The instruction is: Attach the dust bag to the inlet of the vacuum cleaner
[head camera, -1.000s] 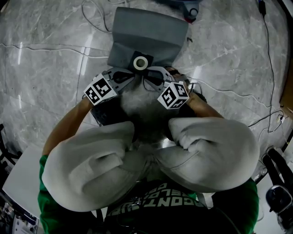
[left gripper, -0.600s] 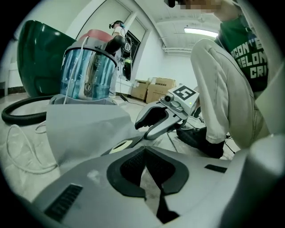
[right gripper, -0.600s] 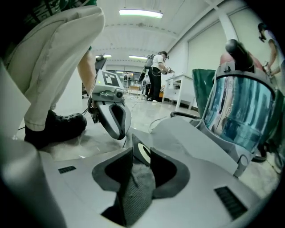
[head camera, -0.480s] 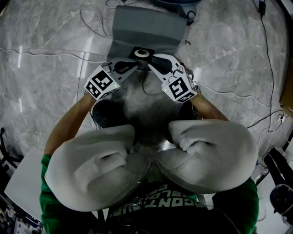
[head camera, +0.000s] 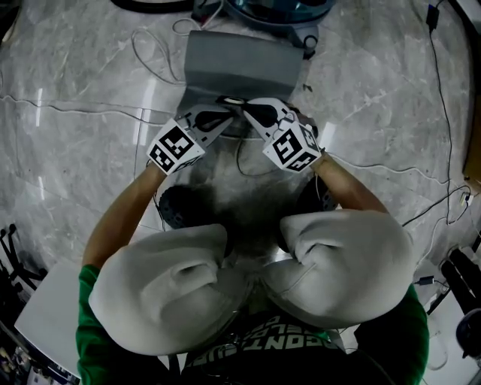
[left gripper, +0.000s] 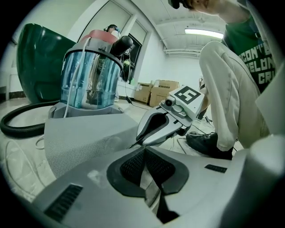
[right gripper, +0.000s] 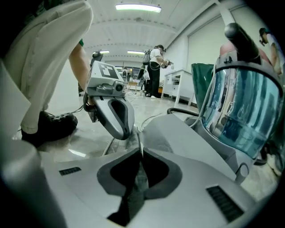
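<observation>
The grey dust bag (head camera: 239,62) lies on the marble floor just before the blue see-through vacuum cleaner (head camera: 279,7). Its collar end sits between my two grippers and is mostly hidden by them. My left gripper (head camera: 224,111) is shut on the collar's thin edge from the left. My right gripper (head camera: 246,105) has just been closing and now pinches the same edge from the right. In the left gripper view the bag (left gripper: 84,138) stretches toward the vacuum (left gripper: 91,75). The right gripper view shows the bag (right gripper: 178,133) and the vacuum (right gripper: 242,111) on the right.
Thin cables (head camera: 150,45) loop over the floor around the bag. A black hose (left gripper: 22,127) curls left of the vacuum. My knees in white trousers (head camera: 165,289) fill the lower head view. Cardboard boxes (left gripper: 153,91) and people (right gripper: 156,71) stand far off.
Both grippers moved up the picture toward the vacuum, taking the bag along. The right gripper's jaws closed on the collar. The white ring on the collar is now hidden between them.
</observation>
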Motion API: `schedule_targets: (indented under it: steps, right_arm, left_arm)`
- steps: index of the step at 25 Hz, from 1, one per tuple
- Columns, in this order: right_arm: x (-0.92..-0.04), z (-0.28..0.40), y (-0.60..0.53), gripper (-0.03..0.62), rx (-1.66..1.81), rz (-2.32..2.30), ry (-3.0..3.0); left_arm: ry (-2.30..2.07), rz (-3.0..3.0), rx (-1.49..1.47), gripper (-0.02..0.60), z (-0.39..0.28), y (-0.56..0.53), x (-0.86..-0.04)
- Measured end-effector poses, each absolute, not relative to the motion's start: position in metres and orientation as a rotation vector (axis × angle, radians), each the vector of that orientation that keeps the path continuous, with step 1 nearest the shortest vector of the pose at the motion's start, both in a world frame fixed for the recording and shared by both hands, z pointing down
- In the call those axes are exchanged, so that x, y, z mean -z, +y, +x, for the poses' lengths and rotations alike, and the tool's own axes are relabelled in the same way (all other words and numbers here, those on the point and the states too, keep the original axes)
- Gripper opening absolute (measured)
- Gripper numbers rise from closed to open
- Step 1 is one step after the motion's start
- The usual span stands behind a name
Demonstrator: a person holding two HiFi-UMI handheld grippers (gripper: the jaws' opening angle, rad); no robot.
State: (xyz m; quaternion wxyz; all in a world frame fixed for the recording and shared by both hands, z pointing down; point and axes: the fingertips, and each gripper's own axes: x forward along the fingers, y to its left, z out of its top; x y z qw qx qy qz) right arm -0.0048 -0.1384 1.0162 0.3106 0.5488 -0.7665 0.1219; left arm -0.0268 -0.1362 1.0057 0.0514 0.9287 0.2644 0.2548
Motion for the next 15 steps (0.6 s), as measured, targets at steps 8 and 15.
schedule_targets:
  steps: [8, 15]
  right_arm:
    - [-0.980, 0.006, -0.143, 0.015, -0.347, 1.455, -2.126]
    - [-0.928, 0.021, -0.154, 0.014, -0.271, 1.461, -2.165]
  left_arm:
    - [0.782, 2.944, -0.588, 0.003, -0.012, -0.160, -0.942]
    - [0.704, 3.049, -0.434, 0.003, 0.017, -0.199, -0.869]
